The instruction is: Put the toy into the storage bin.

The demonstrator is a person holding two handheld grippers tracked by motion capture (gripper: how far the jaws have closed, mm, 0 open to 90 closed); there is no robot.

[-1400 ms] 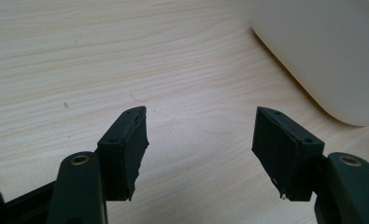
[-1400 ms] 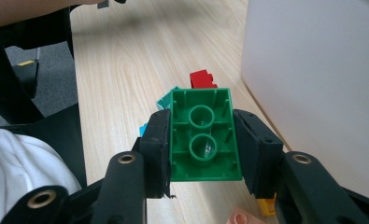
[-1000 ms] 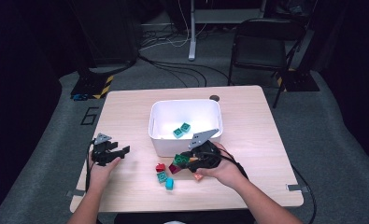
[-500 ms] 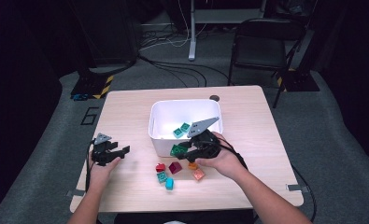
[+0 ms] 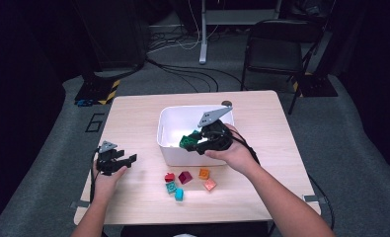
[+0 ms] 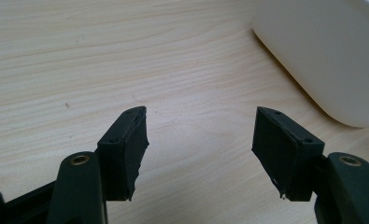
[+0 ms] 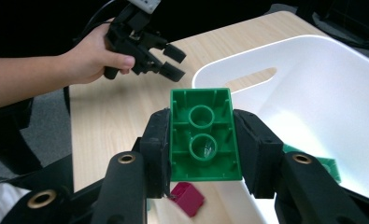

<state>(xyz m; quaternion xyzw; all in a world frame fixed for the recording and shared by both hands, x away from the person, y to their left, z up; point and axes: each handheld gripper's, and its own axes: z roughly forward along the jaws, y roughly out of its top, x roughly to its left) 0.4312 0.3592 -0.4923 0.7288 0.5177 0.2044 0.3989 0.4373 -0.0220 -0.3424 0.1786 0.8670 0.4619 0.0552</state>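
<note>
My right gripper (image 7: 202,140) is shut on a green brick (image 7: 203,135), its hollow underside facing the camera. In the high view the right gripper (image 5: 196,143) holds the green brick (image 5: 187,141) over the near wall of the white bin (image 5: 170,147). A teal brick (image 7: 329,167) lies inside the bin. My left gripper (image 5: 125,162) rests at the table's left, open, with nothing between its fingers; its own view shows the left gripper (image 6: 201,144) above bare wood beside the bin (image 6: 322,56).
Several loose bricks lie on the table in front of the bin: red (image 5: 169,177), maroon (image 5: 185,177), orange (image 5: 204,173), salmon (image 5: 210,184), teal (image 5: 171,187) and cyan (image 5: 178,195). A black chair (image 5: 274,44) stands beyond the table's far edge.
My right gripper has risen from the loose bricks with the green brick and moved up over the bin's near wall. The left gripper has stayed where it was.
</note>
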